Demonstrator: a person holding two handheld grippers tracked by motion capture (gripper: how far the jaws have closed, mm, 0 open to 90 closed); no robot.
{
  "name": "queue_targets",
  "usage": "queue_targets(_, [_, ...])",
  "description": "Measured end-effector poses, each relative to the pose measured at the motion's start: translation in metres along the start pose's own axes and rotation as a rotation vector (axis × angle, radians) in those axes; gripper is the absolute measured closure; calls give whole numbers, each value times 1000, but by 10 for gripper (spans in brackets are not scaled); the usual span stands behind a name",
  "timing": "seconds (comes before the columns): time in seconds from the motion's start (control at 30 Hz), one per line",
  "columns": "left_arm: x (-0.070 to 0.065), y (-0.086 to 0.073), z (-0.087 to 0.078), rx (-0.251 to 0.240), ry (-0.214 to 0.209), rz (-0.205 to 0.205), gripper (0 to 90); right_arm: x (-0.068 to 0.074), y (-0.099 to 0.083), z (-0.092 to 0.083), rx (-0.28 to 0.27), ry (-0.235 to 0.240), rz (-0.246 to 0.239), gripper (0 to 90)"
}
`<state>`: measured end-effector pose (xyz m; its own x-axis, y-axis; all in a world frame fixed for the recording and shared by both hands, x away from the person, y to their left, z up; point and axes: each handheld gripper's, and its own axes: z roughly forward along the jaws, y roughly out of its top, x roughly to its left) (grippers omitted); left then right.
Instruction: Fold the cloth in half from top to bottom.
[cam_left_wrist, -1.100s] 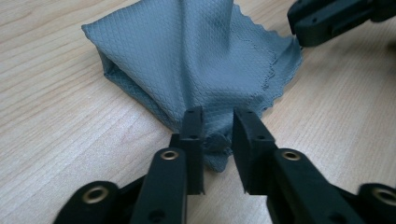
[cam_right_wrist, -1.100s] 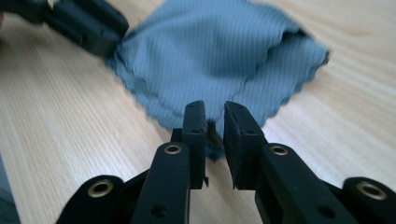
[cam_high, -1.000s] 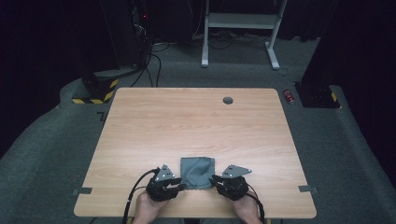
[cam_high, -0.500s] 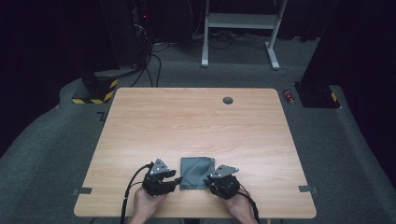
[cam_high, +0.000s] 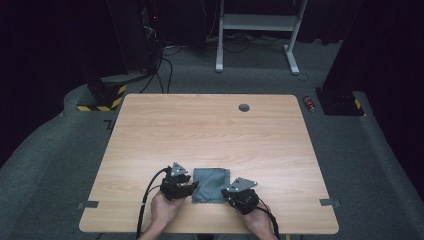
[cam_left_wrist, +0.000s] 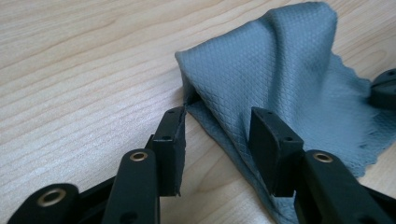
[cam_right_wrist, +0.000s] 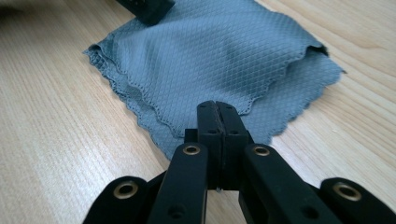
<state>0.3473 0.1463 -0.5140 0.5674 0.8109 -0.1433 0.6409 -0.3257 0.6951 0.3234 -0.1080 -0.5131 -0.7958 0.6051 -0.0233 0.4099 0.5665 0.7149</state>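
A grey cloth (cam_high: 212, 184) lies folded near the front edge of the wooden table (cam_high: 210, 130). My left gripper (cam_high: 193, 186) is at its left side. In the left gripper view the gripper (cam_left_wrist: 219, 135) is open, its jaws having just been opening. A raised fold of the cloth (cam_left_wrist: 271, 70) stands between them without being pinched. My right gripper (cam_high: 226, 193) is at the cloth's near right corner. Its jaws have just been closing and the right gripper (cam_right_wrist: 217, 109) is now shut on the scalloped edge of the cloth (cam_right_wrist: 205, 56).
A small round grommet (cam_high: 244, 107) sits in the table's far side. On the floor beyond are a red can (cam_high: 310, 103), a white desk frame (cam_high: 255, 30) and a yellow-black striped base (cam_high: 100, 102). Tape strips (cam_high: 327, 202) mark the table's front corners.
The left gripper has edged forward along the cloth's left side. The right gripper has shifted slightly inward onto the cloth's near right corner. The cloth stays in place.
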Motion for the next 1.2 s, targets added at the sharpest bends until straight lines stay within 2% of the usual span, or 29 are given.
queue_targets(0.17, [0,-1,1,2,4,0,565,-1,-4,-11,-9,0,5,896])
queue_targets(0.27, [0,0,1,4,8,13,566,3,-8,-17,0,2,0,896])
queue_targets(0.43, [1,2,2,5,6,7,567,4,-15,-13,30,13,9,894])
queue_targets(0.53, [4,8,0,-7,-1,-4,568,1,-11,-13,14,16,22,882])
queue_targets(0.67, [9,22,-2,-29,-2,-15,568,-11,4,-14,-19,-13,60,824])
queue_targets(0.77, [11,32,-1,-39,-4,-33,571,-29,16,-8,-23,-41,125,790])
queue_targets(0.8, [12,35,0,-37,1,-27,573,-34,19,-6,-21,-53,142,773])
queue_targets(0.93, [14,41,7,-23,-2,-47,598,-46,31,6,-12,-90,165,699])
queue_targets(1.0, [14,42,11,2,-3,-49,613,-49,35,10,-6,-95,172,672])
queue_targets(1.07, [15,43,15,29,1,-26,636,-52,39,13,-20,-84,173,669])
queue_targets(1.2, [15,45,20,55,-9,-12,727,-60,44,25,16,-59,186,685])
